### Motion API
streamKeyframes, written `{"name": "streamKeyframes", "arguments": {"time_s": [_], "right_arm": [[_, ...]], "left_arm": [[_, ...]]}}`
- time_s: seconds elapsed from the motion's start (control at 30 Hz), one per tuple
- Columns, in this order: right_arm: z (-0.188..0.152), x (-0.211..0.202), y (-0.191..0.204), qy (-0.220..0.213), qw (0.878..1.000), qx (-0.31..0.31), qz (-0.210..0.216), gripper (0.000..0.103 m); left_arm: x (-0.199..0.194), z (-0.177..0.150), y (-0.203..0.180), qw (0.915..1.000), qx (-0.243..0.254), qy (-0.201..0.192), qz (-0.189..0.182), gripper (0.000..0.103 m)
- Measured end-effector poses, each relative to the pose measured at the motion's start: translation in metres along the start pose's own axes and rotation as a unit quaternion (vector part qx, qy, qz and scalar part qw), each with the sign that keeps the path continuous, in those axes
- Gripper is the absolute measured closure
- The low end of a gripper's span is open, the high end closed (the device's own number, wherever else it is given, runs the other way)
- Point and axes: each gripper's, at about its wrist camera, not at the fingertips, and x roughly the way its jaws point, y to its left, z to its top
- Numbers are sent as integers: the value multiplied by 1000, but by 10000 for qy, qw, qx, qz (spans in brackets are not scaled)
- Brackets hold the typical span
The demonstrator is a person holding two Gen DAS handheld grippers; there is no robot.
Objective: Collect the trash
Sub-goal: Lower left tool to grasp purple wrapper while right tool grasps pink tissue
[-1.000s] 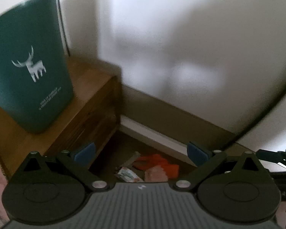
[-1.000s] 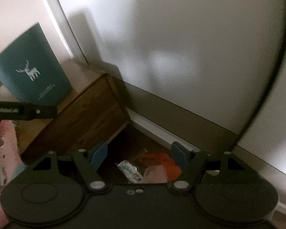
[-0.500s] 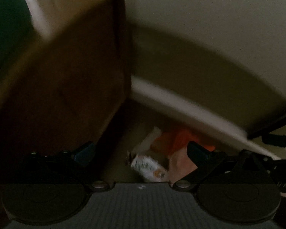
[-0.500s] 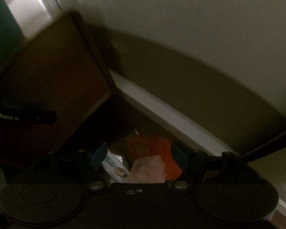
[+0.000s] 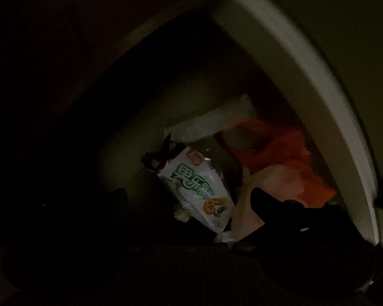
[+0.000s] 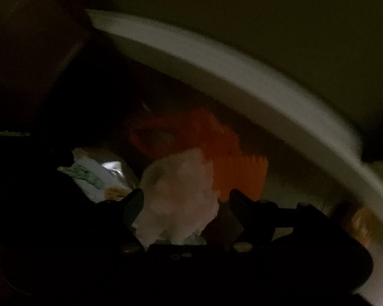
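Dim floor corner under a white baseboard (image 6: 242, 76). A snack wrapper (image 5: 199, 186), orange bag (image 6: 217, 153) and pink wad (image 6: 181, 196) lie together. The left gripper (image 5: 189, 201) and right gripper (image 6: 186, 204) have fingers spread wide, holding nothing.

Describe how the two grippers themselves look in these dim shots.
Both look black in the gloom. The right gripper has a wide flat body, angular arms, wedge-shaped tips and pale round screws. The left gripper is mostly lost in shadow; only dark pointed tips show.
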Motion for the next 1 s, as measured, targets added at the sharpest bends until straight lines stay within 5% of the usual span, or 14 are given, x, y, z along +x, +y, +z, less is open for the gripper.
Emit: {"name": "streamKeyframes", "arguments": {"time_s": [0.23, 0.47, 0.83, 0.87, 0.97, 1.0], "right_arm": [[-5, 50, -14, 364, 9982, 463, 71, 30], [-4, 77, -13, 505, 9953, 815, 151, 32], [-1, 88, -10, 500, 9956, 760, 245, 36], [-1, 88, -11, 497, 9959, 718, 227, 39], [-2, 87, -9, 538, 9969, 559, 122, 92], [-2, 88, -9, 617, 9966, 544, 57, 92]], "left_arm": [[50, 4, 9, 9964, -755, 382, -28, 1], [76, 10, -2, 9953, -802, 531, -93, 3], [82, 7, 1, 9941, -822, 675, -207, 50], [81, 6, 2, 9944, -805, 654, -205, 55], [79, 6, 5, 9943, -804, 647, -282, 65], [80, 5, 5, 9945, -791, 633, -271, 68]]}}
